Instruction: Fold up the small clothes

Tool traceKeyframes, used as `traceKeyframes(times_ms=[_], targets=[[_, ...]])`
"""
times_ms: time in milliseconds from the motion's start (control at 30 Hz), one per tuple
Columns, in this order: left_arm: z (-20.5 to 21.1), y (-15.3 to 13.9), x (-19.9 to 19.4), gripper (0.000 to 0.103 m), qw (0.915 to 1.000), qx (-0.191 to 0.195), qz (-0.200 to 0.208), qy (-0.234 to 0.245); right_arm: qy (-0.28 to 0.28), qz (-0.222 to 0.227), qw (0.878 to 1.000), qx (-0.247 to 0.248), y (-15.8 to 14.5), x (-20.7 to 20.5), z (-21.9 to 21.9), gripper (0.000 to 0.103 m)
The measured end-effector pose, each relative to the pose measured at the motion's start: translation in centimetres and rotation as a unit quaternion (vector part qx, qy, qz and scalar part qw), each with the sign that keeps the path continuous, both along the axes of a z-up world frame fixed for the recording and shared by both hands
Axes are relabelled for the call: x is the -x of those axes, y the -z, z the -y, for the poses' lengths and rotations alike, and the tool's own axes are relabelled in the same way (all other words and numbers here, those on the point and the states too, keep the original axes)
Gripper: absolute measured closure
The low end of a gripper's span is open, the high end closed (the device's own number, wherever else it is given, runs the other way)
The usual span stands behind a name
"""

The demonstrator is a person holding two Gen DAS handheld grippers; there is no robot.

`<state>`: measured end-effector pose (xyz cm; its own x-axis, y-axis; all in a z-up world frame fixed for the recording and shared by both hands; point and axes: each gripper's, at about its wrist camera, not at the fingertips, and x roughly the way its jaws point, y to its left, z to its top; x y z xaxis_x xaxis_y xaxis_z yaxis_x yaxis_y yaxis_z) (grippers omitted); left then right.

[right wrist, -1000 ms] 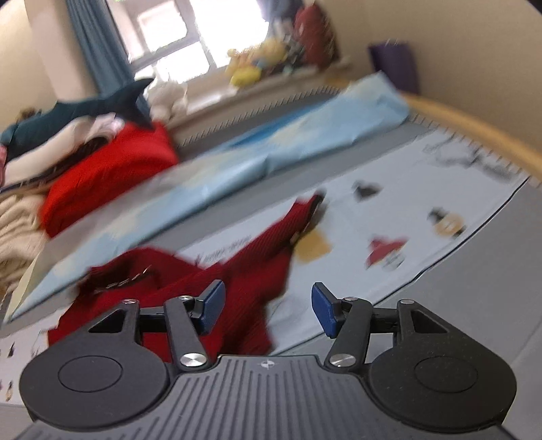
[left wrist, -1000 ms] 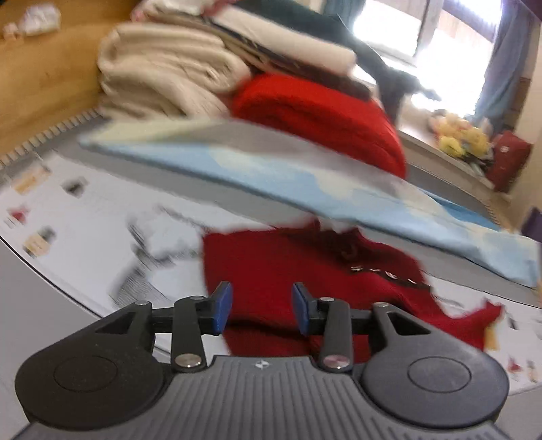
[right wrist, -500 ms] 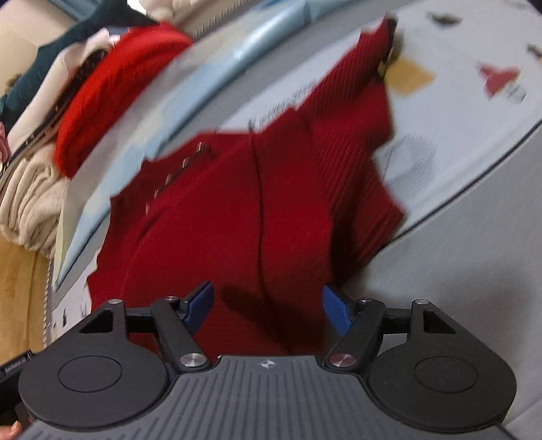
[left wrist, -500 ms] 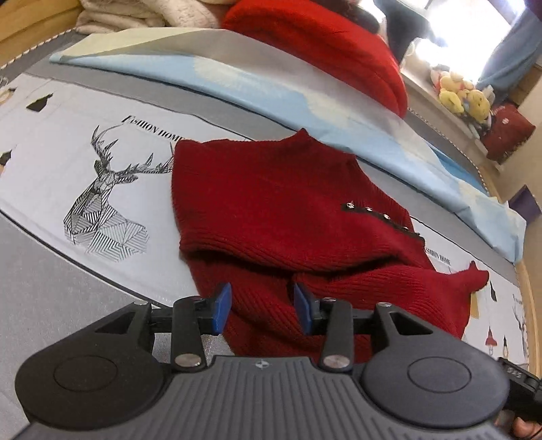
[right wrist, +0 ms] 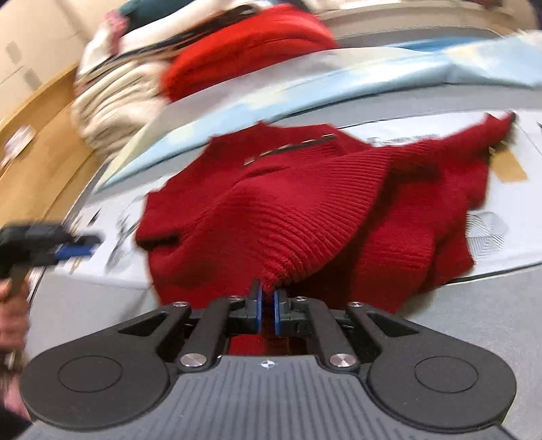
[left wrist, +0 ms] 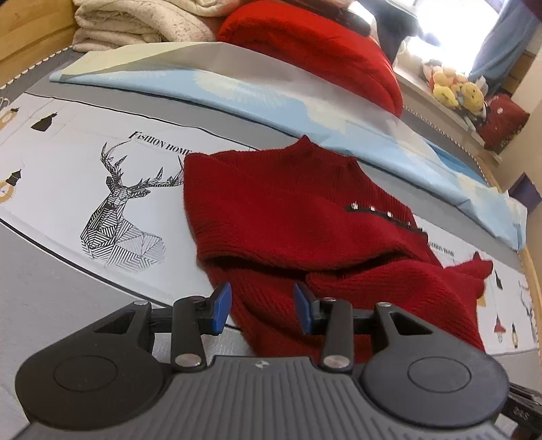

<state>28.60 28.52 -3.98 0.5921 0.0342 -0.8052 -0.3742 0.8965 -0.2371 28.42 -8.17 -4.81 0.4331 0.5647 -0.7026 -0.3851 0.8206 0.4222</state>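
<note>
The right gripper [right wrist: 267,304] is pinching the hem of the red sweater [right wrist: 288,210] with its jaws. The left gripper [left wrist: 261,306] is hovering over the sweater, its jaws spread.

daylight pours in from the window [left wrist: 450,30] at the far end, blown out to white glare, and the bed cover [left wrist: 67,176] is evenly bright with only a soft shadow under the fold of the red sweater [left wrist: 288,210]. the left wrist view is sharp. the right wrist view is smeared by motion, worst on the pile of clothes [right wrist: 142,78], and both bend hard at their edges.
</note>
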Motion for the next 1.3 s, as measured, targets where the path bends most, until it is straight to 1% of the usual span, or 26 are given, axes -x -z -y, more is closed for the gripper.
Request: traceKeyframes(times_ms=[33, 100, 133, 167, 200, 233, 267, 300, 333, 400, 533, 567, 600, 633, 667, 700, 733, 800, 833, 900, 967, 1067, 1167, 1233, 1267, 1300], targets=[[0.1, 0.2, 0.2, 0.058, 1.0000, 0.003, -0.005, 0.006, -0.026, 0.003, 1.000, -0.002, -0.4, 0.7, -0.2, 0.097], [0.6, 1.4, 0.5, 0.052, 0.9991, 0.025, -0.024, 0.026, -0.081, 0.004, 0.997, -0.005, -1.0, 1.8, -0.7, 0.097], [0.9, 2.3, 0.6, 0.052, 0.9980, 0.035, -0.040, 0.036, -0.123, -0.011, 0.992, -0.019, -1.2, 2.5, -0.9, 0.097], [1.4, 3.2, 0.7, 0.052, 0.9961, 0.043, -0.060, 0.048, -0.167, -0.029, 0.985, -0.041, -1.4, 3.2, -0.9, 0.097], [1.8, 3.9, 0.7, 0.052, 0.9945, 0.049, -0.073, 0.057, -0.222, -0.036, 0.973, -0.058, -1.9, 4.2, -1.3, 0.097], [2.3, 4.5, 0.8, 0.052, 0.9929, 0.054, -0.084, 0.065, -0.276, -0.018, 0.960, -0.054, -2.5, 5.6, -1.7, 0.097], [2.6, 5.0, 0.7, 0.052, 0.9916, 0.058, -0.091, 0.072, -0.308, -0.005, 0.950, -0.046, -2.9, 6.7, -1.9, 0.096], [3.0, 5.4, 0.7, 0.052, 0.9903, 0.066, -0.096, 0.077, -0.325, 0.000, 0.945, -0.043, -3.2, 7.2, -1.9, 0.096], [3.2, 5.8, 0.7, 0.052, 0.9891, 0.077, -0.100, 0.077, -0.329, 0.008, 0.943, -0.041, -3.5, 7.6, -1.6, 0.096], [3.8, 6.8, 0.7, 0.052, 0.9855, 0.098, -0.116, 0.076, -0.302, 0.015, 0.952, -0.040, -3.9, 6.9, -0.4, 0.093], [4.5, 8.4, 0.6, 0.052, 0.9850, 0.090, -0.138, 0.051, -0.219, 0.021, 0.973, -0.072, -5.2, 4.1, 4.0, 0.092], [4.4, 8.7, 0.6, 0.052, 0.9852, 0.091, -0.139, 0.041, -0.196, 0.024, 0.977, -0.078, -5.5, 3.4, 5.5, 0.085], [4.1, 8.9, 0.5, 0.052, 0.9855, 0.093, -0.139, 0.025, -0.173, 0.029, 0.981, -0.084, -5.7, 2.8, 6.6, 0.075], [3.9, 9.1, 0.4, 0.052, 0.9856, 0.100, -0.136, 0.012, -0.138, 0.037, 0.986, -0.085, -6.0, 1.9, 8.1, 0.070], [3.7, 9.2, 0.3, 0.052, 0.9852, 0.111, -0.131, 0.000, -0.108, 0.044, 0.990, -0.077, -5.6, 1.3, 9.0, 0.060], [3.6, 9.3, 0.0, 0.052, 0.9847, 0.118, -0.128, -0.003, -0.072, 0.048, 0.994, -0.065, -5.4, 0.5, 10.0, 0.057], [3.8, 9.4, -0.1, 0.052, 0.9840, 0.123, -0.128, -0.001, -0.047, 0.047, 0.996, -0.057, -4.6, 0.2, 10.6, 0.057], [4.6, 9.9, -0.4, 0.052, 0.9823, 0.125, -0.140, 0.010, 0.011, 0.035, 0.999, -0.025, -3.0, -1.1, 11.5, 0.049], [4.8, 10.0, -0.5, 0.052, 0.9822, 0.121, -0.143, 0.014, 0.038, 0.030, 0.999, -0.003, -2.0, -1.9, 11.7, 0.047], [5.4, 10.0, -0.5, 0.052, 0.9840, 0.103, -0.144, 0.019, 0.061, 0.024, 0.997, 0.026, 0.0, -3.3, 12.0, 0.044], [5.5, 9.8, -0.3, 0.052, 0.9853, 0.093, -0.142, 0.018, 0.082, 0.001, 0.996, 0.038, 2.5, -5.1, 11.8, 0.043], [4.7, 9.3, 0.2, 0.055, 0.9873, 0.082, -0.135, 0.007, 0.125, -0.059, 0.990, -0.001, 6.5, -7.1, 12.3, 0.038], [4.0, 9.0, 0.5, 0.060, 0.9872, 0.088, -0.132, 0.009, 0.190, -0.110, 0.973, -0.065, 9.2, -8.0, 13.9, 0.038], [3.9, 9.3, 0.4, 0.060, 0.9862, 0.098, -0.133, 0.012, 0.198, -0.119, 0.968, -0.095, 9.8, -8.4, 12.9, 0.038], [3.9, 9.4, 0.4, 0.060, 0.9854, 0.106, -0.132, 0.015, 0.189, -0.117, 0.969, -0.103, 9.5, -8.4, 12.5, 0.045], [4.0, 9.6, 0.4, 0.060, 0.9840, 0.117, -0.133, 0.018, 0.173, -0.111, 0.972, -0.110, 9.1, -8.3, 11.7, 0.056]])
